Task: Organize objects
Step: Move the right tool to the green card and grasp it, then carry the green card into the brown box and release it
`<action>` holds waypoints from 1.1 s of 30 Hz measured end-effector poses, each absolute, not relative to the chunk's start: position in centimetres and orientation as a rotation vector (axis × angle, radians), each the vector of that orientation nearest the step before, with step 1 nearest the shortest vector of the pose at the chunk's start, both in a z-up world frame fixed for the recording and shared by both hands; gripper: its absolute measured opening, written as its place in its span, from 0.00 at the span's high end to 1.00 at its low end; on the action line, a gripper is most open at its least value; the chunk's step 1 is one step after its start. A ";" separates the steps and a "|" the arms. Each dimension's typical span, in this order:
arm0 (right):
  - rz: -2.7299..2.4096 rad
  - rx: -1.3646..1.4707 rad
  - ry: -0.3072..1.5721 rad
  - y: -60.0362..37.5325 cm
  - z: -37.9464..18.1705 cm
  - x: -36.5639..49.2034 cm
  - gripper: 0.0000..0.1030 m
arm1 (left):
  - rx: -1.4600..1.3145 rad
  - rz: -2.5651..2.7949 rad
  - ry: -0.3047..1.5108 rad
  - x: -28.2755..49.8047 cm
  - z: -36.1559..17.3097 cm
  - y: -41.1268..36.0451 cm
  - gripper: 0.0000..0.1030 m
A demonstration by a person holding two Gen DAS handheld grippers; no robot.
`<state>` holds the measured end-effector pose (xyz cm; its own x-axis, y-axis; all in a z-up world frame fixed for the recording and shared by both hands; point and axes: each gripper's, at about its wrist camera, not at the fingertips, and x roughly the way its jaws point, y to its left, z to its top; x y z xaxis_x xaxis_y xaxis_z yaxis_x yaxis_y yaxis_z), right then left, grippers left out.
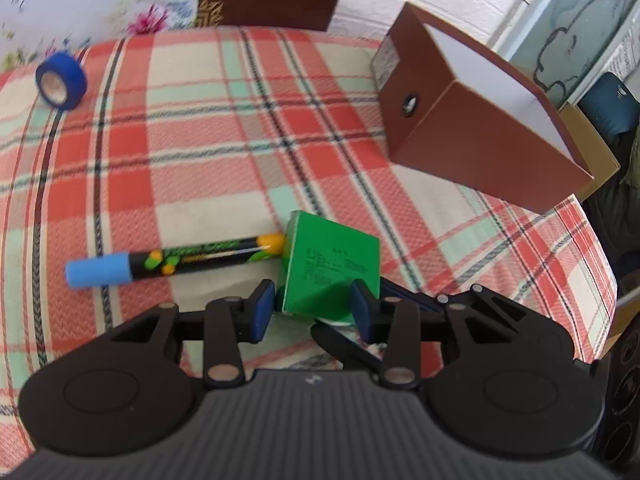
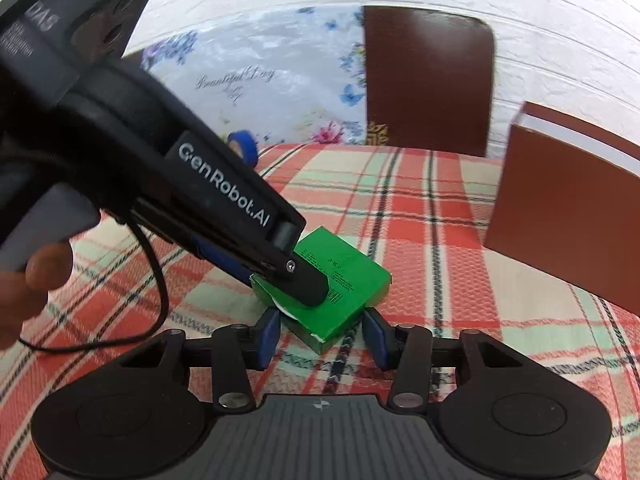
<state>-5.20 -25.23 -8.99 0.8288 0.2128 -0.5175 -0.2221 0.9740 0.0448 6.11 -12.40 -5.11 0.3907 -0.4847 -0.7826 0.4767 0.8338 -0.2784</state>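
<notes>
A small green box [image 1: 332, 268] lies on the plaid cloth, between both grippers. My left gripper [image 1: 312, 310] has its blue pads on either side of the box's near end and appears shut on it. In the right wrist view the left gripper's body [image 2: 224, 200] reaches over the green box [image 2: 352, 280]. My right gripper [image 2: 324, 334] is open, its pads on either side of the box's near corner, apart from it. A marker [image 1: 176, 260] with a blue cap and yellow end lies left of the box, touching it.
An open brown file box [image 1: 472, 120] stands at the right, also in the right wrist view [image 2: 568, 216]. A blue tape roll [image 1: 60, 80] lies at the far left. A brown chair back [image 2: 428, 76] stands behind the table. The table's right edge [image 1: 592, 248] is close.
</notes>
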 end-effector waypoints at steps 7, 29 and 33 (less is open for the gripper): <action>0.115 -0.047 0.344 -27.1 -5.7 -6.7 0.58 | -0.014 -0.715 0.861 6.4 0.3 -15.3 0.58; -0.242 -0.070 0.219 -36.3 -3.8 -0.6 0.37 | 0.204 -0.699 0.638 10.7 2.9 -28.2 0.53; -0.207 -0.059 0.186 -34.8 -3.8 -3.1 0.37 | 0.169 -0.677 0.617 9.3 3.4 -25.2 0.52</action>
